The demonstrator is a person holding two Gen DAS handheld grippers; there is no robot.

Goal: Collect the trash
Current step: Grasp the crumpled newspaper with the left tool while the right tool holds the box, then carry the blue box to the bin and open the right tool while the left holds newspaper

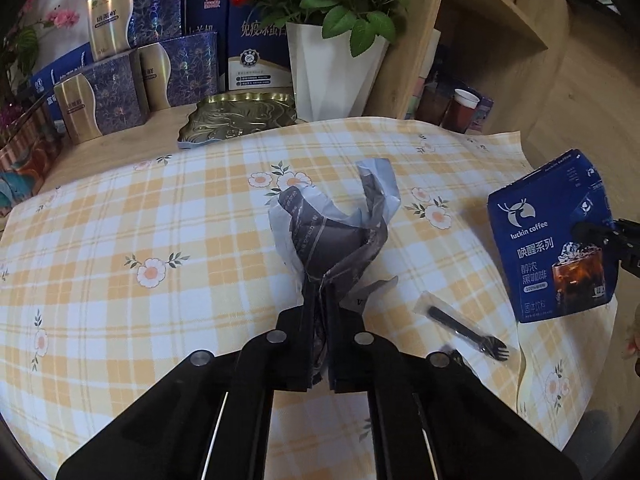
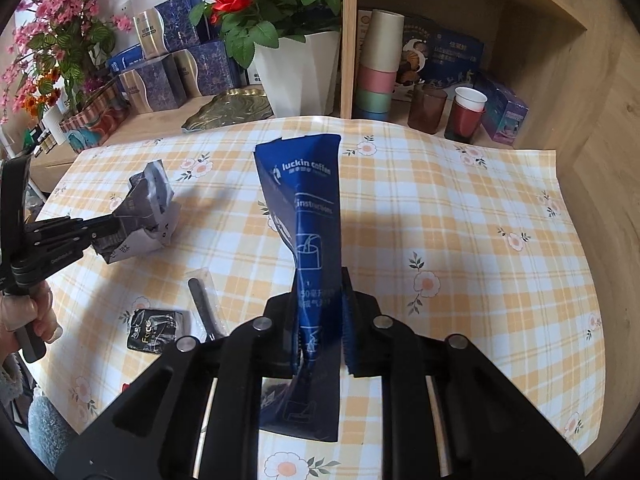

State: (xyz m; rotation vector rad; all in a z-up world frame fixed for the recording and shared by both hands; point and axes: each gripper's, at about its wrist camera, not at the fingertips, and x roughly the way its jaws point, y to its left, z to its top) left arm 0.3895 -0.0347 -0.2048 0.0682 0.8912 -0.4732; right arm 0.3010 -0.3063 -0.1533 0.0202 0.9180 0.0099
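Left gripper (image 1: 318,300) has its jaws clamped tight on the crumpled grey wrapper (image 1: 336,228) just above the checked tablecloth (image 1: 160,208), while the right gripper (image 2: 320,300) pinches the blue coffee pouch (image 2: 308,208) upright, nearly closed.

wrapped fork (image 1: 464,330) on tablecloth (image 1: 160,216) between crumpled wrapper (image 1: 332,232) and coffee pouch (image 1: 548,248); vase (image 1: 328,72) behind.

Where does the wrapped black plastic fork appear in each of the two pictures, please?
Left wrist view: the wrapped black plastic fork lies at lower right on the checked tablecloth, right of the left gripper.
Right wrist view: the fork lies at lower left, partly behind the right gripper.
Shared landmark: the white flower pot.
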